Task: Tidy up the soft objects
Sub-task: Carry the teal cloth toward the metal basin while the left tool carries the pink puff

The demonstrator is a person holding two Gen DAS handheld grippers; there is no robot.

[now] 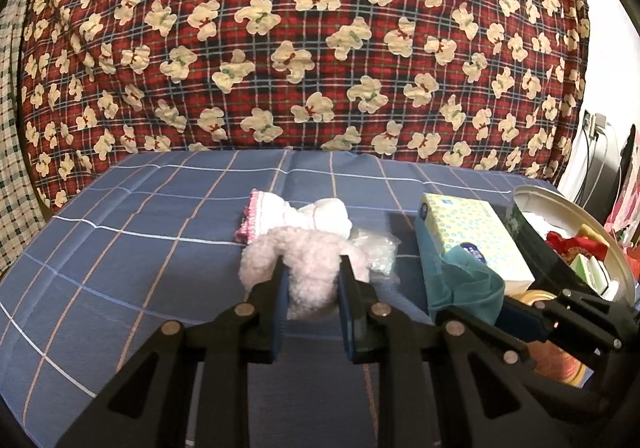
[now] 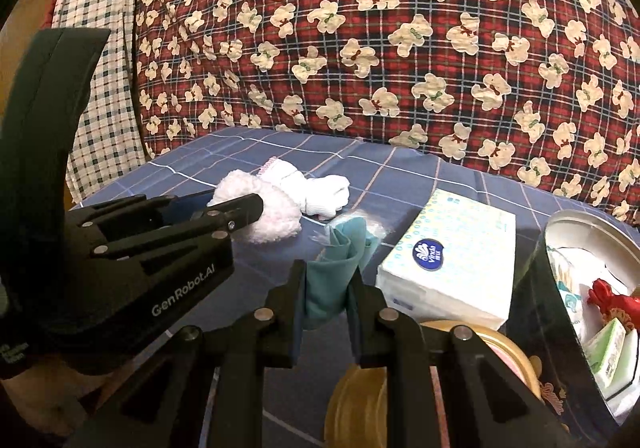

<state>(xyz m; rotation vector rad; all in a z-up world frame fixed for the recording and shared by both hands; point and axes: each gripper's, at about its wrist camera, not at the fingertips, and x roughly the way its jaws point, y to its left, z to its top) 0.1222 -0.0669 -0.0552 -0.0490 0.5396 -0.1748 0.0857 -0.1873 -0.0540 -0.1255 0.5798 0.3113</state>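
From the left wrist view, the left gripper (image 1: 311, 280) is closed around a fluffy pink sock (image 1: 304, 268) that sits on the blue checked bed sheet (image 1: 120, 232), both fingers pressing into its pile. Just behind it lies a white sock bundle (image 1: 304, 217) with a pink trimmed cuff, and a crinkled clear plastic bag (image 1: 378, 252) touches the fluffy one on its right. Further right stand a tissue box (image 1: 468, 240) and a round tin (image 1: 576, 232) already holding odds and ends. The right gripper (image 1: 500, 308) shows at the edge there, with a teal cloth (image 1: 464, 284) bunched at its tip.

From the right wrist view, the right gripper (image 2: 326, 288) is clamped on that teal cloth (image 2: 332, 268), which stands up folded between the fingers, with the tissue box (image 2: 448, 268) close beside it and the tin (image 2: 540, 272) off to the right. A gold lid (image 2: 356, 404) lies underneath.

The risk I see: the fluffy sock compresses easily, so a shallow pinch could slip off on lifting, or drag the plastic bag along. The two grippers are close, and carrying both loads toward the tin at once could make them collide or knock the tissue box
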